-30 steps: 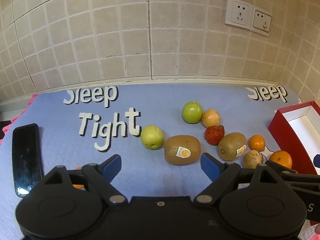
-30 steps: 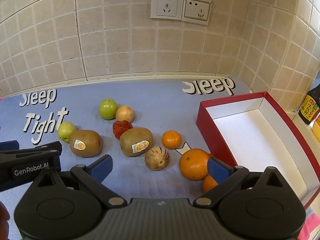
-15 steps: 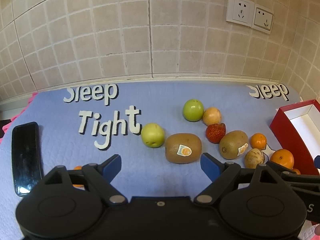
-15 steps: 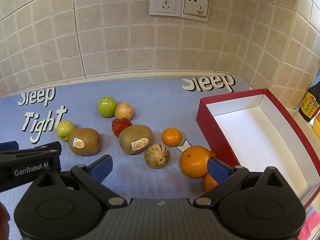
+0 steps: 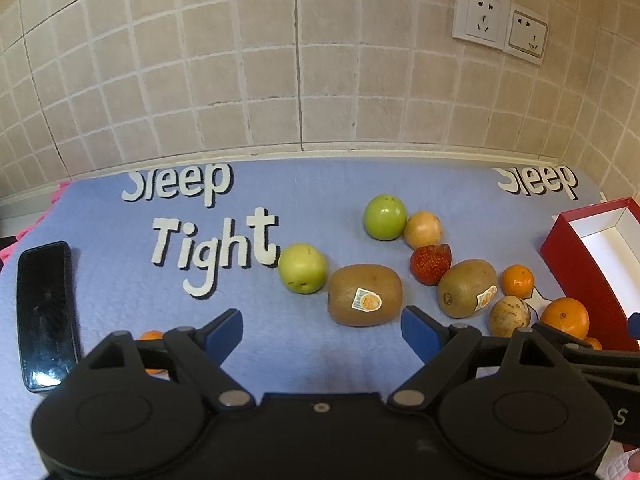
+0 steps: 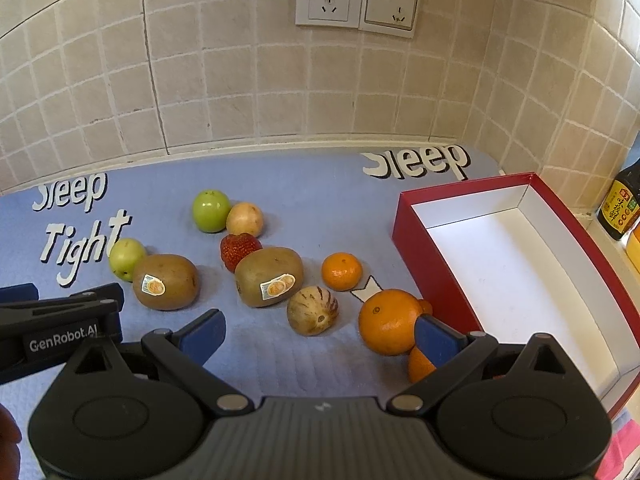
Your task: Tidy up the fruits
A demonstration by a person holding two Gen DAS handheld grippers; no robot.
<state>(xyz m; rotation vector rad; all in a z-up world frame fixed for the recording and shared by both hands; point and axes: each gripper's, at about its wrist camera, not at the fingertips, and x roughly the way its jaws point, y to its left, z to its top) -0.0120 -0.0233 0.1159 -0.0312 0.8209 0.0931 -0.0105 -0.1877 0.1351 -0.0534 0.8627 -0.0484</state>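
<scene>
Fruits lie loose on a blue mat [image 5: 320, 208]: two green apples [image 5: 302, 268] [image 5: 385, 217], two kiwis [image 5: 365, 295] [image 5: 467, 288], a strawberry [image 5: 430, 264], a pale round fruit [image 5: 423, 230], a striped melon-like fruit [image 6: 313, 310], a mandarin [image 6: 342, 271] and a big orange [image 6: 387, 322]. An empty red box [image 6: 404, 216] with a white inside stands at the right. My left gripper [image 5: 322, 330] is open just in front of the near kiwi. My right gripper [image 6: 318, 334] is open, its right finger beside the big orange.
A black phone [image 5: 45, 314] lies at the mat's left edge, a small orange fruit [image 5: 151, 336] behind my left finger. A soy sauce bottle [image 6: 620, 210] stands right of the box. Tiled wall with sockets [image 6: 356, 2] closes the back.
Both views have shifted slightly, the fruits sliding a little nearer and lower in frame. Both grippers stay open and empty.
</scene>
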